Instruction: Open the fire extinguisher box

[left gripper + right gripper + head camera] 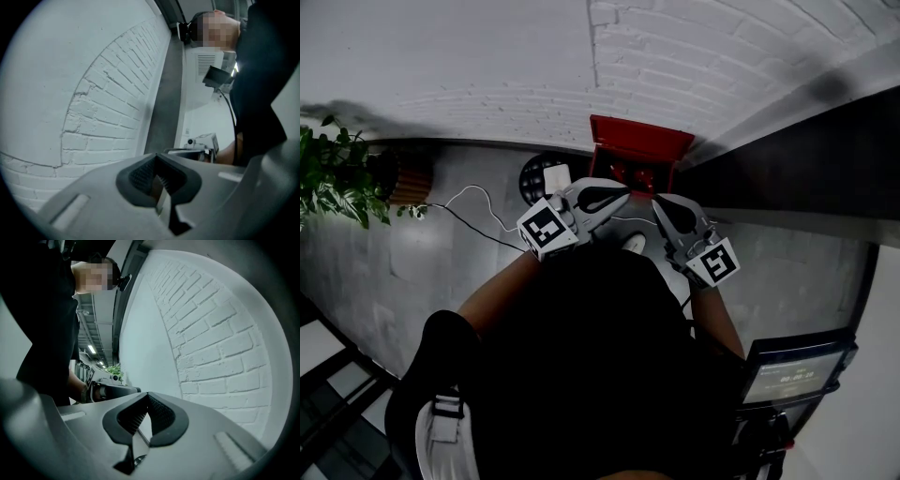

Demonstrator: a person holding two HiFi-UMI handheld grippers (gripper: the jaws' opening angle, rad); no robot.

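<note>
At the foot of the white brick wall (pixel 675 56), on the grey floor: the red fire extinguisher box (pixel 639 148). It shows a red upper face with a dark opening below. From the head view I cannot tell whether the lid is up or the box is closed.

The person stands over it in a dark top, holding both tools out in front, just short of the box and touching nothing.

Left gripper (pixel 625 194): tips point toward the box. In its own view (pixel 157 158) the ribbed pads sit pressed together with nothing between them.

Right gripper (pixel 657 201): beside the left one, tips close to each other. In its own view (pixel 147 397) the fingers are likewise closed tight and empty.

Both gripper views look along the brick wall rather than at the box.

Around them:
- A leafy plant (pixel 333 173) stands far left against the wall.
- A thin white cable (pixel 473 193) trails across the floor.
- A dark round object (pixel 540 171) sits just left of the box.
- A lit screen (pixel 792 377) is at lower right.
</note>
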